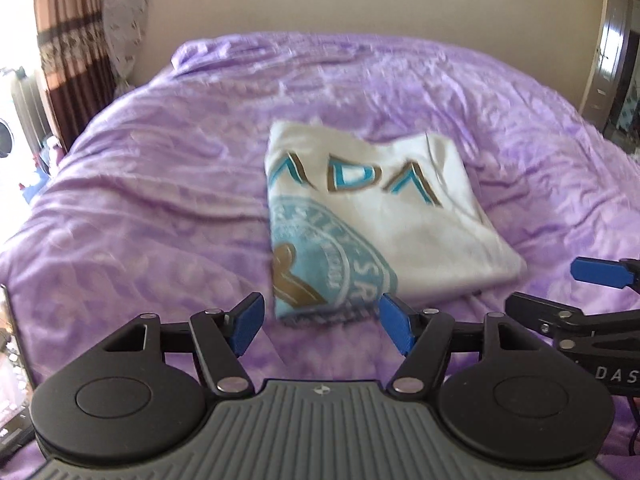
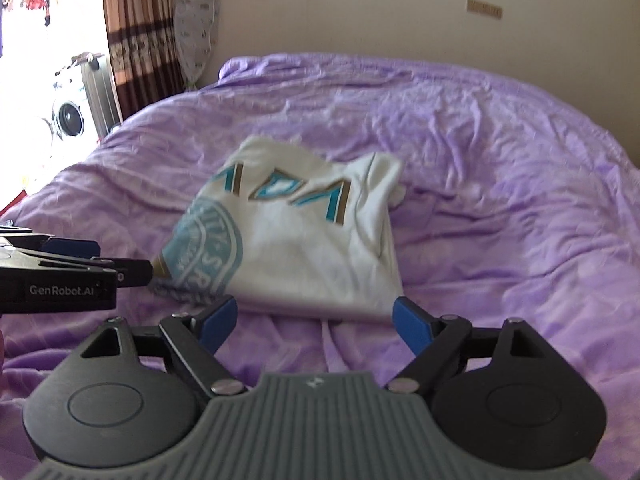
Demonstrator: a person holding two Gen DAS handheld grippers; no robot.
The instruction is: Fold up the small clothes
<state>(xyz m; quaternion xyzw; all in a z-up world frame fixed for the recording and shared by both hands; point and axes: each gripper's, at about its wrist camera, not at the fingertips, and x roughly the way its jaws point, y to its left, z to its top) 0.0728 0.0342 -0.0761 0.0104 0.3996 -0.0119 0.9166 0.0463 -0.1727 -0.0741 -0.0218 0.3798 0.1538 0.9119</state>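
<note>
Bed (image 1: 140, 200), purple cover, rumpled, fills both views; wall behind, curtain (image 1: 68, 32) at the far left.

White shirt (image 1: 372, 216) lies mid-bed, already folded into a compact packet, teal lettering and a round teal print face up. Its long axis runs away from the tongs toward the headboard, slightly skewed.

Left tongs (image 1: 322, 326): jaws wide, nothing between them, near edge of the shirt just ahead, at the printed corner.

Right tongs (image 2: 316, 324): jaws wide, empty, hovering just short of the shirt's near hem.

Both pairs sit side by side at the near edge; neither clearly closer. Judgement: the next move is probably a grasp on the near hem corners, folding away along the long axis.
</note>
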